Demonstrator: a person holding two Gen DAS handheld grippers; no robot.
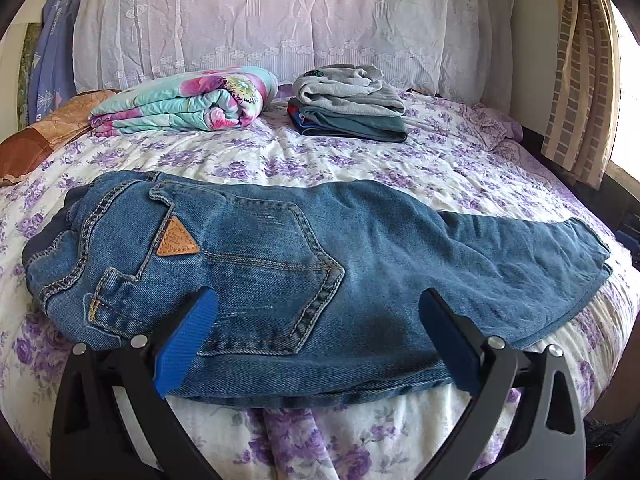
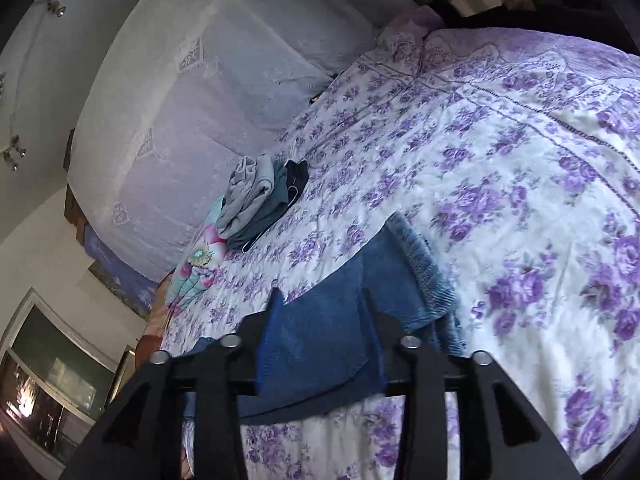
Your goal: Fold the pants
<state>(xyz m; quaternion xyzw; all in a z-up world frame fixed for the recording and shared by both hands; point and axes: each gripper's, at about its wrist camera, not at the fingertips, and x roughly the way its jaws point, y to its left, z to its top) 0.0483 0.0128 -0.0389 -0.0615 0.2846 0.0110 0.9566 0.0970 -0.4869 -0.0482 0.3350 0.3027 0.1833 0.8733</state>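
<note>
Left gripper [image 1: 318, 308] spreads wide over the jeans [image 1: 280, 248], holding nothing; right gripper [image 2: 322, 300], half-open, straddles their leg end.

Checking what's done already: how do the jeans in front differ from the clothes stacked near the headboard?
The jeans lie long and spread across the bed; the stacked clothes are folded into a compact pile. The jeans are one blue denim piece; the stack holds several grey, teal and darker pieces. The jeans lie between the open left claw; the stack lies untouched. Both rest on the floral bedspread.
</note>
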